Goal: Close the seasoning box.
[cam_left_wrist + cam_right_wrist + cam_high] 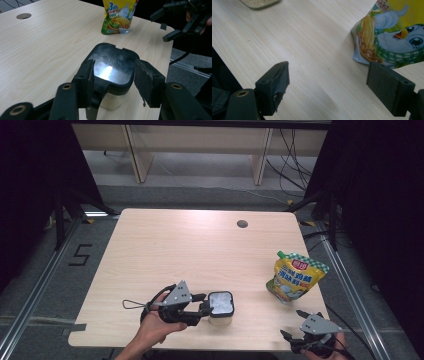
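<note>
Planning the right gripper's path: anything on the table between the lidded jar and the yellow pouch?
Nothing: bare tabletop between the jar and the pouch, clearest in the high view.

High view looks down over table (165,250); gripper views sit low, close along jaws; all share yellow pouch (295,275).

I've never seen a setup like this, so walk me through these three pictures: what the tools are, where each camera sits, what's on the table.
A person holds two hand-held black two-jaw grippers. The high view looks down on the light wooden table. The other two cameras ride on the grippers, looking along their jaws.

On the table stand a small clear jar with a black square lid and a yellow printed pouch. The left gripper has its jaws either side of the jar's lid, with a gap at one pad. The right gripper is open and empty, near the pouch.
</note>
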The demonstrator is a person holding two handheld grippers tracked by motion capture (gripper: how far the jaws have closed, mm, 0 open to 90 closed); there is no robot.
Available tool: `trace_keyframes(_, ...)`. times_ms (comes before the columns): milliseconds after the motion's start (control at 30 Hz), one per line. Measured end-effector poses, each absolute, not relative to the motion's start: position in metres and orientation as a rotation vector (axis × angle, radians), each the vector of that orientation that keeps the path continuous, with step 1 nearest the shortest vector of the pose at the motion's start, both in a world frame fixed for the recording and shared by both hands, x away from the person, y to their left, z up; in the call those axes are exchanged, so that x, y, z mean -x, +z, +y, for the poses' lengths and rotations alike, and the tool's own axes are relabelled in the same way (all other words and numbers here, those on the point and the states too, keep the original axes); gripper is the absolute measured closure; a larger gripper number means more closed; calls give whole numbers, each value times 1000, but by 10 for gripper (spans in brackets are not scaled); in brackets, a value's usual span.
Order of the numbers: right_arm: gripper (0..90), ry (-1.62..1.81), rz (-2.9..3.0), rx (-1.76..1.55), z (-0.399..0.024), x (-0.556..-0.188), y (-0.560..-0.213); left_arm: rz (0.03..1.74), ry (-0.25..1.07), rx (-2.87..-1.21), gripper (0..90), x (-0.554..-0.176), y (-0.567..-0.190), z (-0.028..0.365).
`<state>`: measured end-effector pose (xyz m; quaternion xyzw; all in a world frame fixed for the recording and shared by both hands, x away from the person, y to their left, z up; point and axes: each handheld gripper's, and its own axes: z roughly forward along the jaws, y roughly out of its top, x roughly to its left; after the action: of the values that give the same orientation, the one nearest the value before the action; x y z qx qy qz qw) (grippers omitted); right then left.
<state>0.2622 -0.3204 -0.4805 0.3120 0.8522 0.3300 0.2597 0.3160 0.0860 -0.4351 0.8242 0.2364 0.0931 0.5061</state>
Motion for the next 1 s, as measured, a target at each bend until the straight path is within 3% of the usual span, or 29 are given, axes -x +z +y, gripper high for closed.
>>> trace_keyframes(100,195,891,2311,-852,-320,-262,-481,569,231,-1993,414,-314,-438,95)
trace_keyframes(400,195,889,2317,-846,-320,-262,-481,614,254,-2010,300,-306,-445,114)
trace_keyframes(1000,195,893,2320,-848,-318,-262,-482,717,294,-2002,244,-297,-467,147)
